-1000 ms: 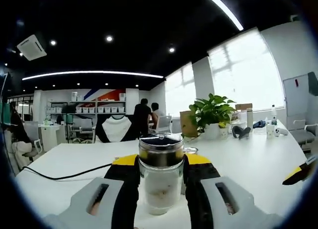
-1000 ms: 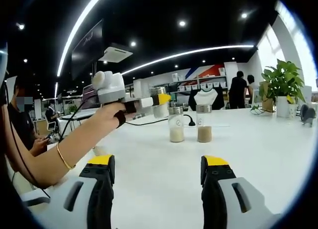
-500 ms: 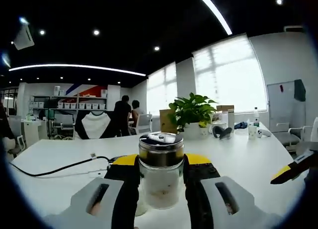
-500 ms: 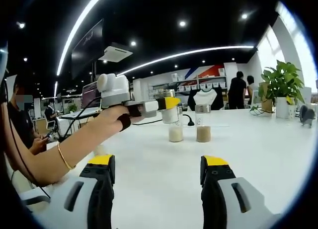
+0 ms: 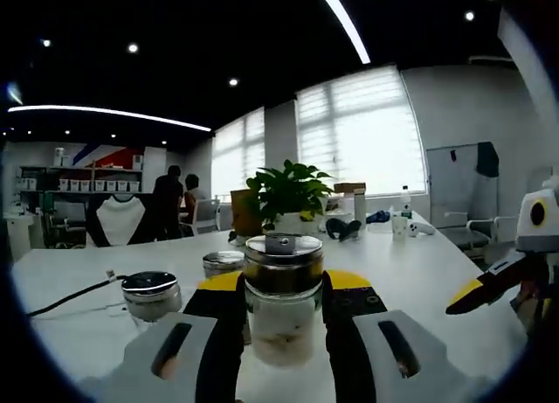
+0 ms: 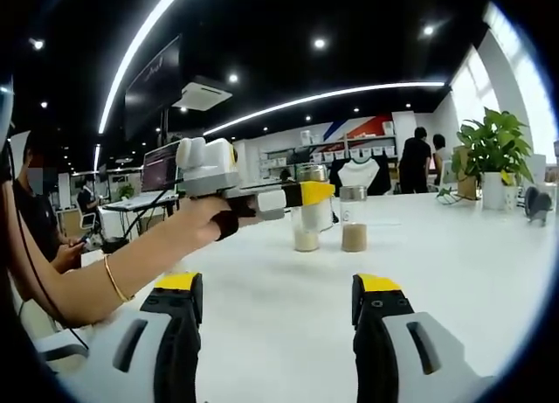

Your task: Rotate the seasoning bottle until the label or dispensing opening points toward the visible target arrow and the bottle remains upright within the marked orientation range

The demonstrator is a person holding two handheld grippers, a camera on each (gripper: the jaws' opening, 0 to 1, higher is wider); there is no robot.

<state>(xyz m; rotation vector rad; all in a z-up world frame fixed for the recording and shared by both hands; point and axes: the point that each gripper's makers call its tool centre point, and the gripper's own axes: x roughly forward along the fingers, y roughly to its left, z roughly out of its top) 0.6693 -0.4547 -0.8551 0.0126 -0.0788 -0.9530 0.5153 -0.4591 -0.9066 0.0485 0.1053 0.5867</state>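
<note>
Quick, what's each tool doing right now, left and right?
Left tool: closed on the clear glass seasoning bottle with the metal lid, held upright.
Right tool: open, holding nothing, above the white table.

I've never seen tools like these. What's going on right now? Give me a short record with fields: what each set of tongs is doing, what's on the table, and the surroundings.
left tongs: shut on a seasoning bottle with a dark metal lid, bottle upright
right tongs: open, holding nothing, low over the white table
other bottles: two more jars beside the held one; the right gripper view shows two with pale and brown fill
target arrow: cannot tell
surroundings: potted plant, people standing far back
</note>
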